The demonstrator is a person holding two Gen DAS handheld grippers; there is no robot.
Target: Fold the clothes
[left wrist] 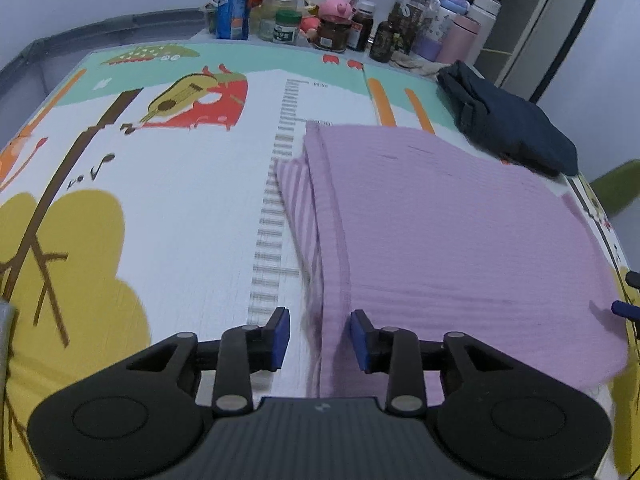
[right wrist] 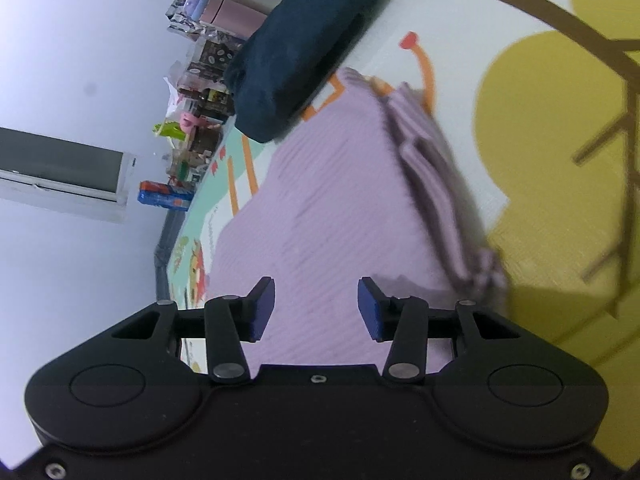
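Note:
A lilac garment (left wrist: 460, 232) lies folded flat on the cartoon play mat (left wrist: 180, 200), with striped under-layers showing along its left edge. My left gripper (left wrist: 320, 320) hovers over that left edge near the front; its blue pads stand apart and nothing is pressed between them. In the right wrist view the same lilac garment (right wrist: 328, 208) fills the middle, its stacked folded edge running down the right side. My right gripper (right wrist: 316, 292) hangs open above the cloth and grips nothing.
A folded navy garment (left wrist: 508, 124) lies at the mat's far right corner, also in the right wrist view (right wrist: 296, 52). Bottles, jars and a blue can (left wrist: 236, 4) crowd the far edge. Open mat lies left of the lilac garment.

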